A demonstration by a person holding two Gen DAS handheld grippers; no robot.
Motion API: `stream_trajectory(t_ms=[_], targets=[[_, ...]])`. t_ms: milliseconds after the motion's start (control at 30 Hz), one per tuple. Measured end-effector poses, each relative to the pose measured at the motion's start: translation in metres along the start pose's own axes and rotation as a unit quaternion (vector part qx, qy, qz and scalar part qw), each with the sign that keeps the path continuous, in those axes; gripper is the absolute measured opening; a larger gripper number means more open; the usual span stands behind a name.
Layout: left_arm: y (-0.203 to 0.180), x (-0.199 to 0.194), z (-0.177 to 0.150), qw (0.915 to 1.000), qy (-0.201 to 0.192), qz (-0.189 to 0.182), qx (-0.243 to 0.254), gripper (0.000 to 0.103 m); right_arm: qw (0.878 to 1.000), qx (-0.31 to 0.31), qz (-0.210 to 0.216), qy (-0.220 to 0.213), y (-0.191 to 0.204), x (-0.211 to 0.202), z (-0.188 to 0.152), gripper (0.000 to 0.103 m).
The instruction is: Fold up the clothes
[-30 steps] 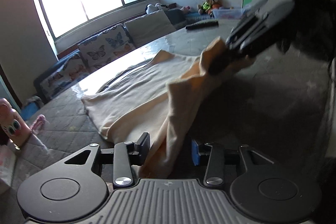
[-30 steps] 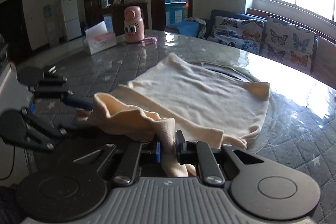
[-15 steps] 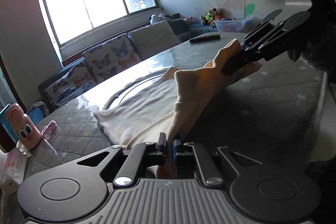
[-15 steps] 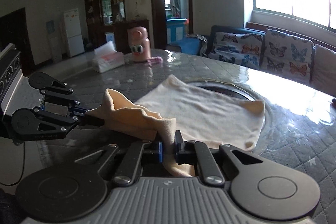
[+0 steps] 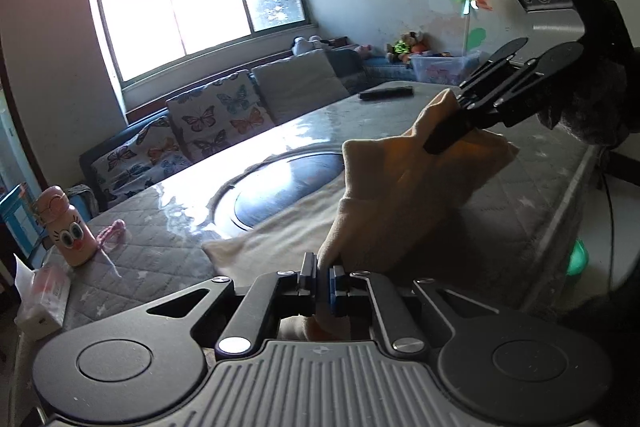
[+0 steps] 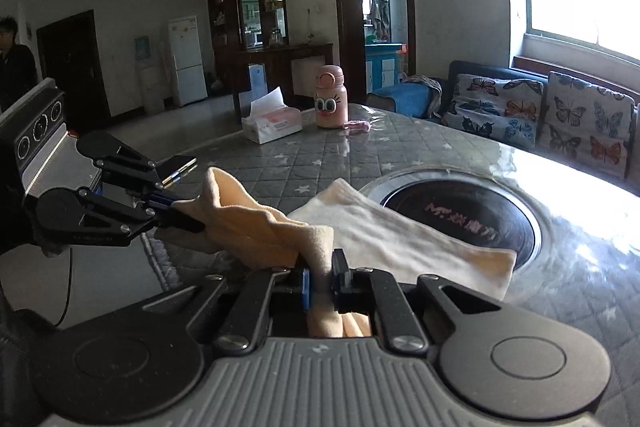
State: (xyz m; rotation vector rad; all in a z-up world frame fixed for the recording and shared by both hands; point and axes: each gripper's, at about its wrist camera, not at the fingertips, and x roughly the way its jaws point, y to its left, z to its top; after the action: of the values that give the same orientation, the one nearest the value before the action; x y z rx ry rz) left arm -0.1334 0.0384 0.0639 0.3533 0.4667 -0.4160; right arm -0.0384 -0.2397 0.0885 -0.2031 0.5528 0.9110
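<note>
While your left fingers (image 5: 323, 281) pinch one edge of the cloth (image 5: 404, 199) and your right fingers (image 6: 325, 277) pinch another, that end hangs lifted between them; the rest lies flat on the worktop (image 6: 320, 163) beside the dark inset disc (image 6: 472, 223). Open quilted surface stretches toward the bottle (image 6: 330, 97) and tissue box (image 6: 272, 125).

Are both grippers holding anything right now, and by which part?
Yes. The left gripper and right gripper are each shut on the cream cloth, pinching its near edge at separate points, lifted off the table.
</note>
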Motion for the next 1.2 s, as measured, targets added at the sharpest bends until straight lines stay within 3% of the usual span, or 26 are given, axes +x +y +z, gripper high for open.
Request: stream_trajectory(t_ms=[267,467,567,767,867,1033,1200], targets=[[0.051,0.078,0.028,0.9995,0.021,0.023,-0.01,0.006,1.0,-0.006,-0.004,0.014,-0.023,0.027,0.03,0.009],[0.085,0.16,0.03,0.9955,0.069,0.046,-0.045,0.008,0.998,0.033,-0.037,0.046,-0.069,0.098,0.049,0.01],[0.089,0.188,0.018,0.9913,0.096,0.065,-0.062,0.011,0.994,0.05,-0.08,0.053,-0.081,0.13,0.038,0.026],[0.097,0.183,0.014,0.9897,0.089,0.078,-0.08,0.022,0.988,0.099,-0.102,0.061,-0.099,0.125,0.01,0.026],[0.109,0.178,0.013,0.9859,0.09,0.098,-0.102,0.036,0.986,0.112,-0.109,0.065,-0.103,0.108,-0.005,0.026],[0.12,0.16,0.012,0.9765,0.085,0.146,-0.134,0.036,0.979,0.145,-0.123,0.068,-0.111,0.094,-0.025,0.026],[0.12,0.141,0.014,0.9755,0.064,0.149,-0.149,0.035,0.975,0.173,-0.125,0.062,-0.119,0.104,-0.031,0.026]])
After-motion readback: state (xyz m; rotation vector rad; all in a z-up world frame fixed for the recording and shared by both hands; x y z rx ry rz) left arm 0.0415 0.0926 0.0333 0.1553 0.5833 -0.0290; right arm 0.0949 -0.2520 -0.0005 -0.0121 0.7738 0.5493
